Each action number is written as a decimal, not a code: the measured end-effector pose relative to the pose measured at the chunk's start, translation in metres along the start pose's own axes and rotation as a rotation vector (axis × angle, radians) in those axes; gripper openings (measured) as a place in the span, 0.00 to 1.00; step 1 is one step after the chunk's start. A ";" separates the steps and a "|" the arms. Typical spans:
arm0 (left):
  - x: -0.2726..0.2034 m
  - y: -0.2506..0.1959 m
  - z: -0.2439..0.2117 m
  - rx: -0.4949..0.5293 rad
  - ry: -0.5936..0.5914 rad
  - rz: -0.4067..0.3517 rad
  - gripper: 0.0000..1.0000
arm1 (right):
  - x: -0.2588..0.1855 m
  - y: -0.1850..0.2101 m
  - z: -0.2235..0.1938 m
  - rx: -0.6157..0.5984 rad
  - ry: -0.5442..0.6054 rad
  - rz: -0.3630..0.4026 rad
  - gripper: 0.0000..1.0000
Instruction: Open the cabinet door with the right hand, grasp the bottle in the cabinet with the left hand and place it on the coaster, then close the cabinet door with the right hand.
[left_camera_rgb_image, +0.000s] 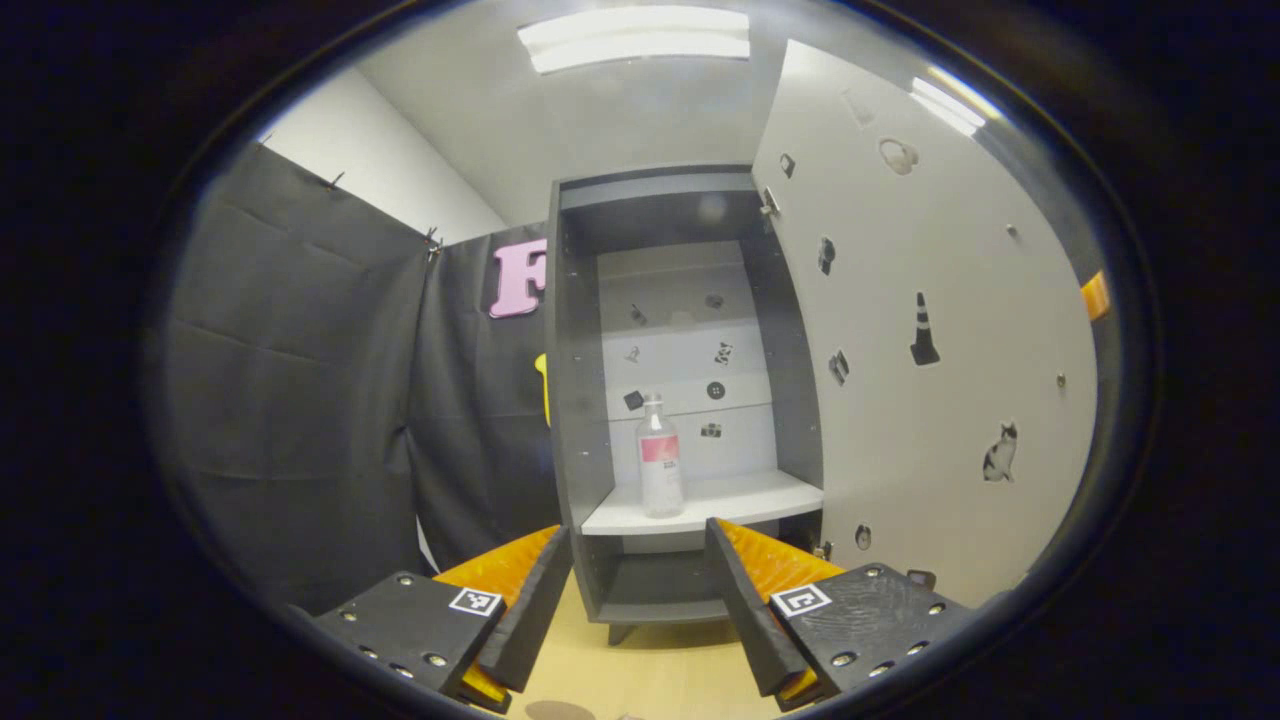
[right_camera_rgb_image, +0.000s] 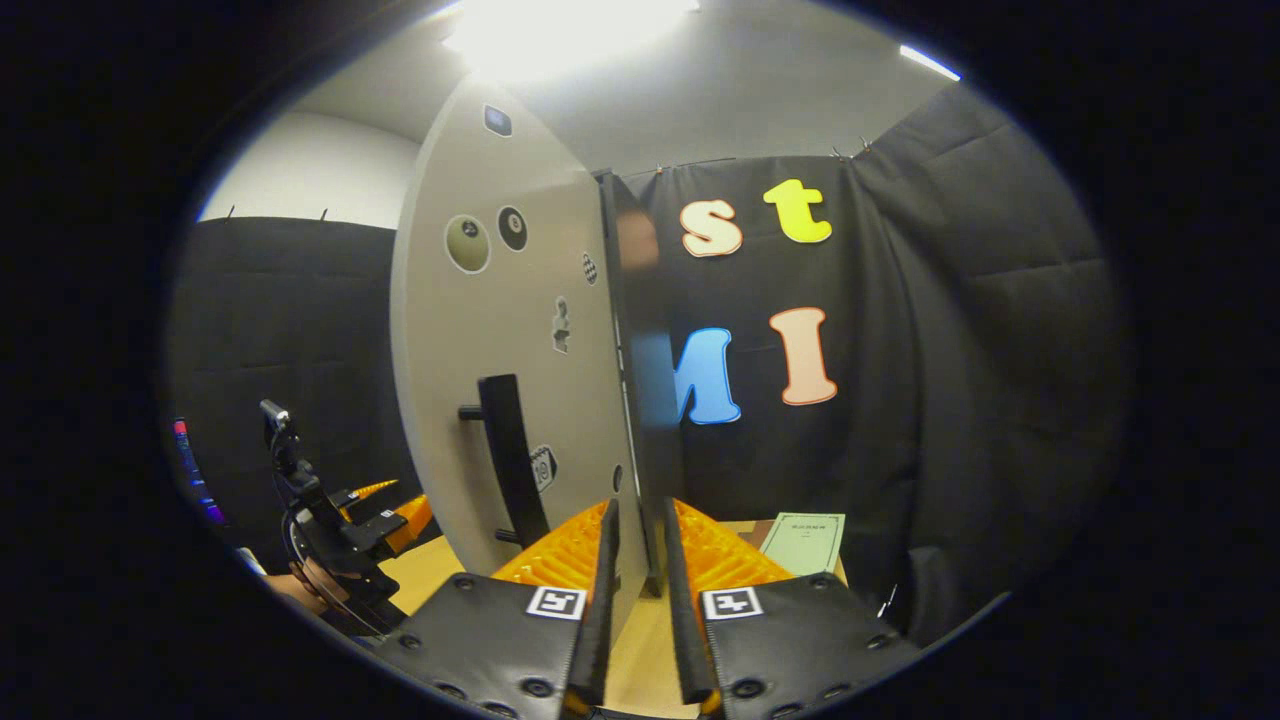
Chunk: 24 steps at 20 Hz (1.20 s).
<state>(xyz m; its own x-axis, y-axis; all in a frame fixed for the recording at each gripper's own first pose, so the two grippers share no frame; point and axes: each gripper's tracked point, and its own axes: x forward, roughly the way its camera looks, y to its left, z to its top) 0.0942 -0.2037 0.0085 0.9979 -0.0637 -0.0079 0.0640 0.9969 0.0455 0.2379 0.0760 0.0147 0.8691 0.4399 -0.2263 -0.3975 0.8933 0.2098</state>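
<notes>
A clear bottle (left_camera_rgb_image: 660, 455) with a pink label stands upright on the white shelf (left_camera_rgb_image: 740, 497) inside the grey cabinet (left_camera_rgb_image: 578, 400). My left gripper (left_camera_rgb_image: 640, 575) is open in front of the cabinet, short of the bottle, with nothing between its fingers. The cabinet door (left_camera_rgb_image: 930, 330) is swung wide open to the right. In the right gripper view the door (right_camera_rgb_image: 510, 330) is seen edge-on, and my right gripper (right_camera_rgb_image: 640, 565) is shut on its free edge, one finger on each face. The black door handle (right_camera_rgb_image: 510, 460) is just left of it.
The left gripper (right_camera_rgb_image: 345, 530) and the hand holding it show low on the left, beyond the door. A green booklet (right_camera_rgb_image: 805, 542) lies on the wooden table (right_camera_rgb_image: 430, 570) at the right. Black cloth walls surround the cabinet.
</notes>
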 end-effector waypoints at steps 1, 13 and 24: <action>0.005 0.000 0.002 -0.012 0.005 -0.009 0.82 | 0.002 -0.009 -0.005 -0.008 0.009 -0.035 0.48; 0.142 0.004 0.013 -0.091 0.009 -0.130 0.80 | 0.011 -0.065 -0.026 -0.034 0.008 -0.371 0.98; 0.247 -0.010 -0.013 -0.087 0.037 -0.227 0.82 | 0.023 -0.084 -0.048 0.009 0.039 -0.532 0.98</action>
<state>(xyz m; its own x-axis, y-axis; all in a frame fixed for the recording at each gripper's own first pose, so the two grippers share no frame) 0.3398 -0.2291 -0.0072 0.9572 -0.2861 -0.0445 0.2839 0.9576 -0.0483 0.2770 0.0152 -0.0541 0.9384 -0.0701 -0.3384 0.0975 0.9931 0.0648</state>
